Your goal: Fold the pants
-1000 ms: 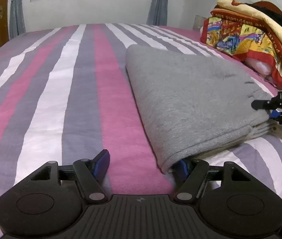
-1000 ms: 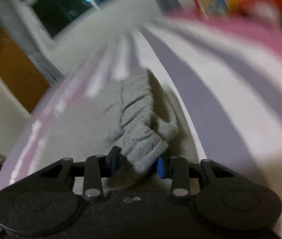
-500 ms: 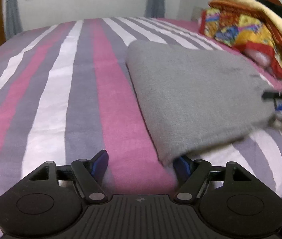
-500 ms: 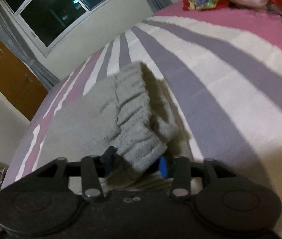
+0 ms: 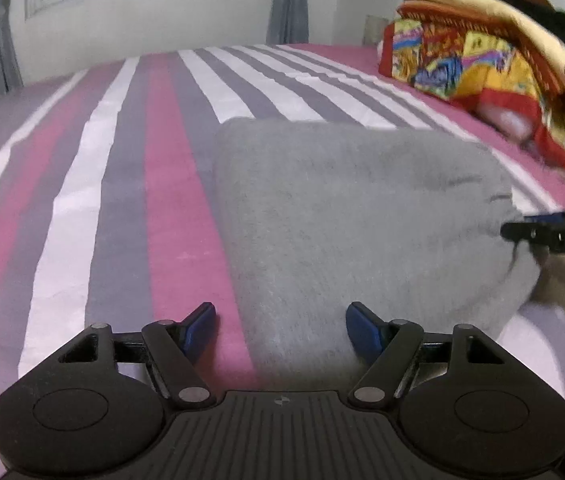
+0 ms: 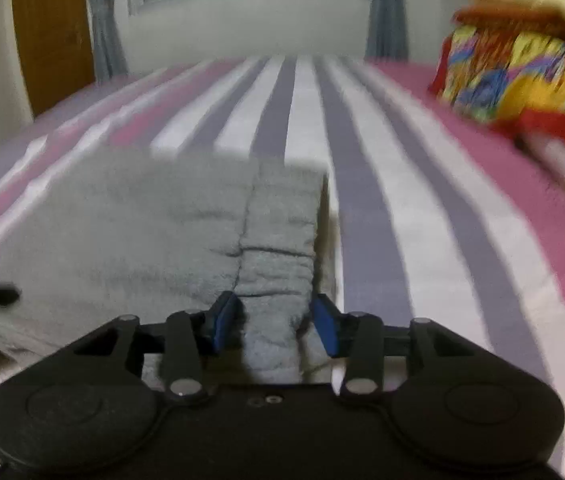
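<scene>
Pants, grey fleece, lie folded on the striped bed; soft and floppy, I judge. My left tool gapes released around one corner. My right tool is closing, pads not yet pressing the bunched waistband, the firmest hold.

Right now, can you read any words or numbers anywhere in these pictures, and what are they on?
"DAS", as best it reads, blurred: white letters on the black finger of the right claw reaching in at the edge of the left wrist view.
Small round logo on the ribbed black body of the left claw: a symbol, no letters.
Colourful patterned blanket on the striped pink, grey and white bedsheet: any print is too blurred to read.
</scene>
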`<state>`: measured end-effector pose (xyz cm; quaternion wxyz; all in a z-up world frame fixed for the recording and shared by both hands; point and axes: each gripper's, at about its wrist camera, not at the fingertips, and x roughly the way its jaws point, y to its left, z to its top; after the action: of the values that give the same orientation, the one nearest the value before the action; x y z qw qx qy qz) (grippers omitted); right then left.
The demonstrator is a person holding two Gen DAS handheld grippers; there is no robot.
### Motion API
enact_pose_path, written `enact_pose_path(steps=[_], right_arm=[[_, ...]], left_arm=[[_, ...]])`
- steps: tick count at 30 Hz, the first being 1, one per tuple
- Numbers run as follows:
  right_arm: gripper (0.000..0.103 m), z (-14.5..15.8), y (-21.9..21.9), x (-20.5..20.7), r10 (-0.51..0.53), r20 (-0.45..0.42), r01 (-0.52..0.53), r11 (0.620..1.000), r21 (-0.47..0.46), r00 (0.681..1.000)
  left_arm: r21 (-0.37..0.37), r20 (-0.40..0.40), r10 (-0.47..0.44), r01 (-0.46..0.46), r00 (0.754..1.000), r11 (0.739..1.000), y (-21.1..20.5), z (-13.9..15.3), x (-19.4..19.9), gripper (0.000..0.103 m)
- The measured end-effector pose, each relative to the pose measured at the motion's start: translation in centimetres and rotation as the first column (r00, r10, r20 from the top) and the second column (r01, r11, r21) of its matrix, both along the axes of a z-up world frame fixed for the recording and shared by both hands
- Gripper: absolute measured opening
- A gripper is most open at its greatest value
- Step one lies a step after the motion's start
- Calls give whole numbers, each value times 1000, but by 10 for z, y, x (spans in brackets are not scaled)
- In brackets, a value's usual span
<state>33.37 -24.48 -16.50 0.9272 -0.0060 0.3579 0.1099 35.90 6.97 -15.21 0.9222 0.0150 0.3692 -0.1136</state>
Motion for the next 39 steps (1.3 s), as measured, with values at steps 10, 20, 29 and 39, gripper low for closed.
enact_pose_path(steps=[10, 20, 29, 39], right_arm=[[57, 25, 2, 61, 26, 63, -26, 1000, -14, 998], [72, -9, -3, 88, 7, -5, -7, 998, 55, 1000], [71, 8, -3, 57, 31, -6, -30, 998, 56, 1000], [48, 21, -48, -25, 113, 9, -111, 962, 250, 994]], left_arm=[[35, 18, -36, 36, 999, 999, 2, 1, 98, 72], [34, 3, -23, 23, 1000, 999, -9, -18, 143, 77], [62, 1, -4, 4, 1000, 998, -8, -9, 111, 77], [-183, 0, -38, 38, 999, 982, 32, -10, 0, 77]])
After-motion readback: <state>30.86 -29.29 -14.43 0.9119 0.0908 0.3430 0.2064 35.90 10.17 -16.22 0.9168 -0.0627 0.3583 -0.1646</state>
